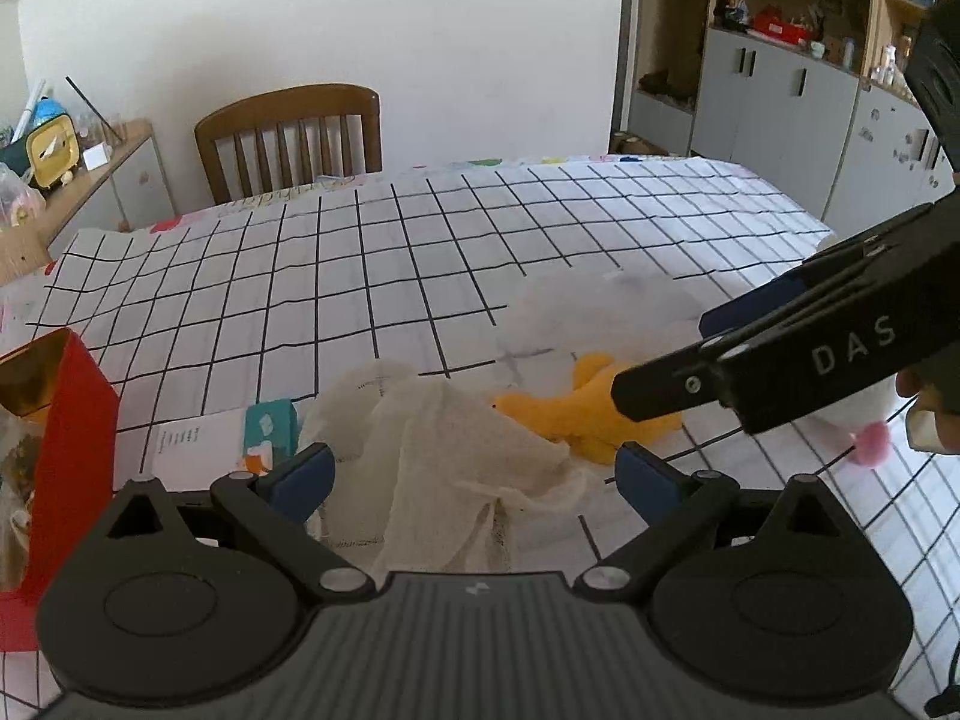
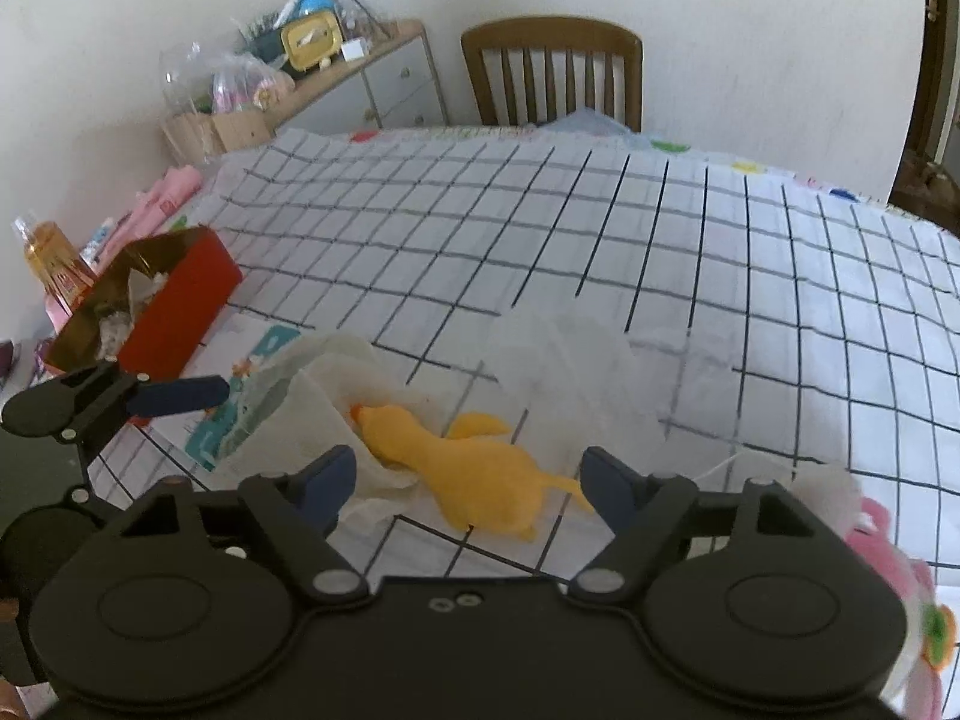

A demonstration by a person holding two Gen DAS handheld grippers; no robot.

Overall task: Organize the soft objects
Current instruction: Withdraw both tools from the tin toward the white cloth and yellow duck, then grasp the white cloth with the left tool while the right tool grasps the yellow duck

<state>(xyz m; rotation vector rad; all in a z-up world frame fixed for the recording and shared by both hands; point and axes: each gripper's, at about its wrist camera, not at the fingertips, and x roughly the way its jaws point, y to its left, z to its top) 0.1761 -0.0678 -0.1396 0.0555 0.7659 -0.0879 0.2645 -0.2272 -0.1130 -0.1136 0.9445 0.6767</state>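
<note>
Left tool (image 1: 474, 474): jaws spread wide, blue pads on either side of a crumpled cream cloth (image 1: 456, 450) without pressing on it. The cloth lies on the surface (image 1: 360, 264), which is covered by a white sheet with a black grid.

Right tool (image 2: 465, 480): jaws spread, nothing pinched. The yellow plush duck (image 2: 474, 480) lies on its side between the blue pads, which stand clear of it. Its orange beak points at the cream cloth, head touching the cloth's folds. In the left wrist view the right tool enters from the right edge, its fingers over the duck.

White tissue-like sheet (image 2: 564, 354): crumpled, just beyond the duck, on the grid.

Red box (image 2: 180, 300): open, gold lining, at the left side of the surface, with crumpled pale material inside; contents cannot be told further.

Teal-and-white printed card (image 1: 240, 438): flat on the surface between the red box and the cloth, partly under the cloth.

Pink-and-white plush (image 2: 900, 588): at the right edge of the right wrist view, beside the right tool; blurred.

Wooden chair (image 1: 294, 132): at the far side of the surface, against the wall.
</note>
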